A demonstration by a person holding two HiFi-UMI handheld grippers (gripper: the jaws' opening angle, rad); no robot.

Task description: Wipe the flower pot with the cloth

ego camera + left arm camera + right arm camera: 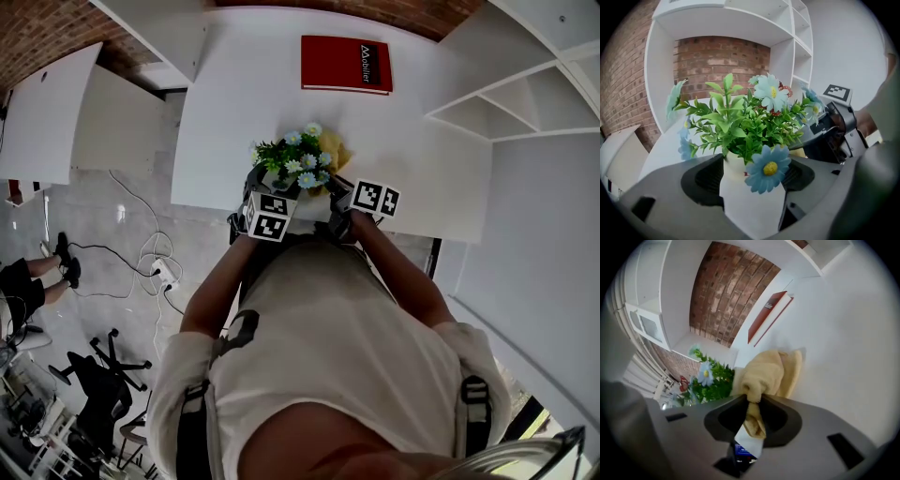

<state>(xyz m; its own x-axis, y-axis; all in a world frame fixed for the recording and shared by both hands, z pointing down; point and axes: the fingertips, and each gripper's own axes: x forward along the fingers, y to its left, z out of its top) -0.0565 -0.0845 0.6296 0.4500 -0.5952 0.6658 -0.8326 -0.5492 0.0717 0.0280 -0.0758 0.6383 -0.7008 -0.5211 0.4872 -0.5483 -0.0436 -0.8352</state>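
A white flower pot (733, 164) with green leaves and pale blue flowers (292, 157) stands near the front edge of the white table (234, 84). My left gripper (752, 173) is shut on the pot, a jaw on each side of it. My right gripper (752, 401) is shut on a yellow cloth (768, 373), which bunches out past the jaws right beside the pot's foliage (710, 380). In the head view the cloth (335, 150) shows just right of the flowers, with both grippers' marker cubes (272, 216) below the plant.
A red book (346, 64) lies at the far side of the table. White shelving (525, 84) rises to the right and a brick wall stands behind. Cables and an office chair (98, 366) are on the floor to the left.
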